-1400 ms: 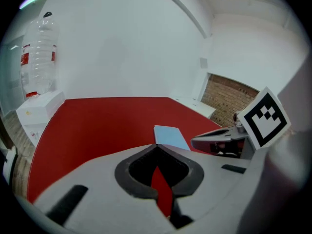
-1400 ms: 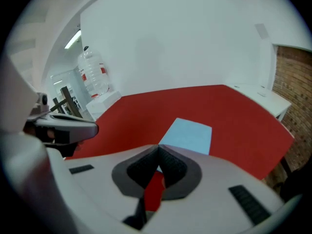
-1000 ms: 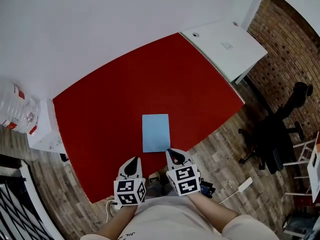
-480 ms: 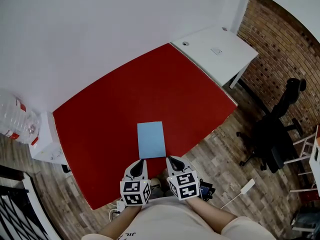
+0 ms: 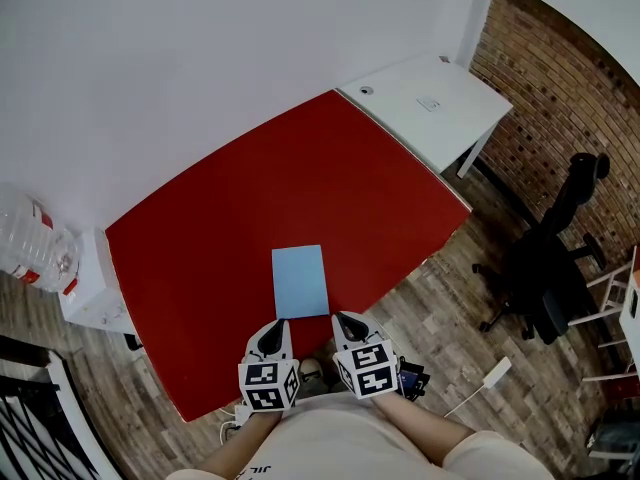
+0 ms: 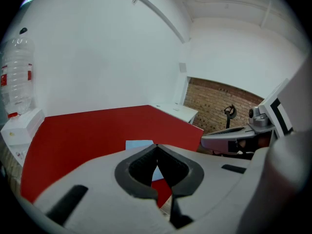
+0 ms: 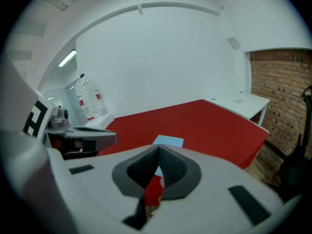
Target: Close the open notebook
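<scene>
1. Notebook (image 5: 300, 281): lies flat on the red table (image 5: 250, 188), near the table's front edge, just ahead of both grippers. It shows as one pale-blue rectangle w/ no spread pages visible. It reads as already shut, or as a single cover facing up; cannot confirm which.
2. L side: the left gripper (image 5: 276, 328) is held at the person's body, off the table edge, clear of the notebook. Jaws are pressed together at the tips, nothing between them.
3. R side: the right gripper (image 5: 344, 321) sits just beside it in the same posture. Jaws are together at the tips, empty.
4. Status (est.): no contact w/ the notebook; the task is either done or not begun.
5. Risk A: approaching w/ jaws together. They cannot pinch a cover; the tips would only push.
6. Risk B: pushing a thin, light book on a smooth top. It will likely slide or rotate; pushed toward the near edge, it could drop to the floor (image 5: 450, 308).
7. Risk C: lifting the cover of a book that is already shut. This opens it, i.e. the reverse of the task. Verify the spine and page edge first.
</scene>
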